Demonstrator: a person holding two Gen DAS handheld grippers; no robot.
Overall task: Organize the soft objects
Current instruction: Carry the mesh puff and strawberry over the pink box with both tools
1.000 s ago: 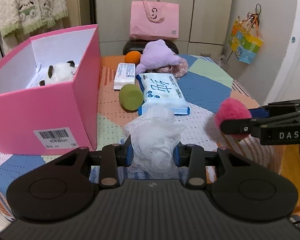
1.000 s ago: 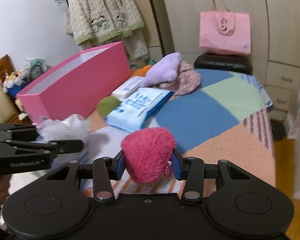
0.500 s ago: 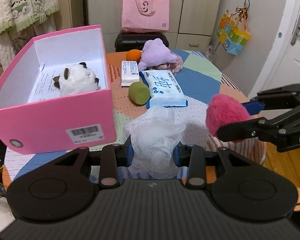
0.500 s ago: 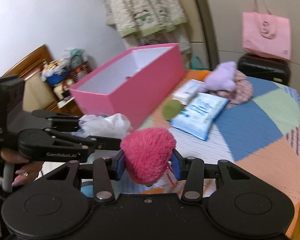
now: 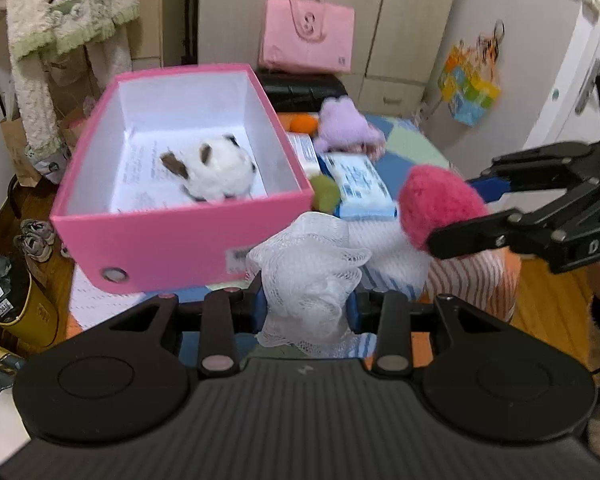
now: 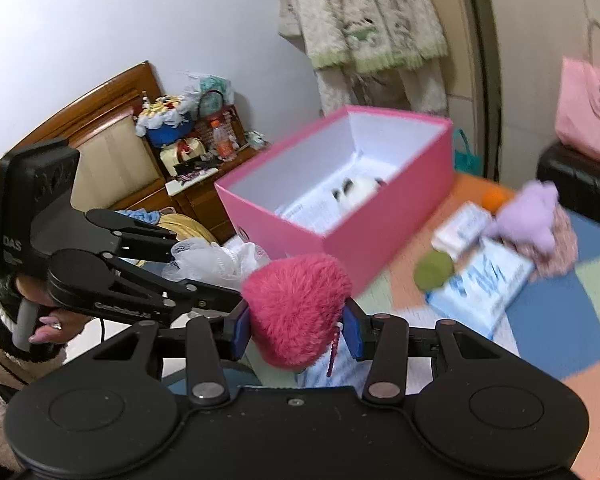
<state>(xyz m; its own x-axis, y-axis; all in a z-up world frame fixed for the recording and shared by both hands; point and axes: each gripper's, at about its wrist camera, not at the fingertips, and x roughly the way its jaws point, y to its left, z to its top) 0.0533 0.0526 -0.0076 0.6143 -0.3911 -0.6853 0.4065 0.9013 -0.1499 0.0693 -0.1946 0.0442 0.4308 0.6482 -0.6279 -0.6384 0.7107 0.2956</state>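
Careful: your left gripper pinches the white mesh bath pouf, your right gripper the fuzzy pink pompom (both barely squeezed); either could slip short of the pink cardboard box ahead-left.

Both tools raised, each clamped on a soft load

The left tool pinches a white mesh puff; the right tool pinches a pink fuzzy ball. A hand grips the left tool's handle.
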